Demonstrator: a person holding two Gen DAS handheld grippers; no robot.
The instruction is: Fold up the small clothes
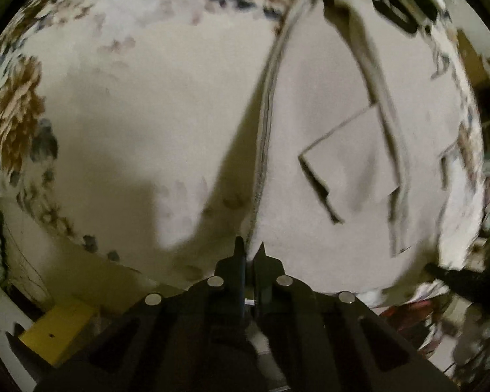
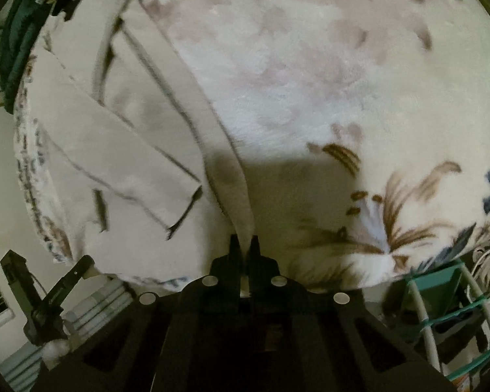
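Observation:
A pale beige garment with a ribbed hem and a patch pocket lies on a floral blanket. My left gripper is shut on the garment's near edge, by the ribbed band. In the right wrist view the same garment stretches up and left. My right gripper is shut on a narrow strip of its edge. The other gripper shows at the lower left of the right wrist view and at the lower right of the left wrist view.
The blanket covers a raised surface whose near edge drops off just before both grippers. A yellow box sits below at left. A teal and white rack stands at lower right. Dark clothes hang at upper left.

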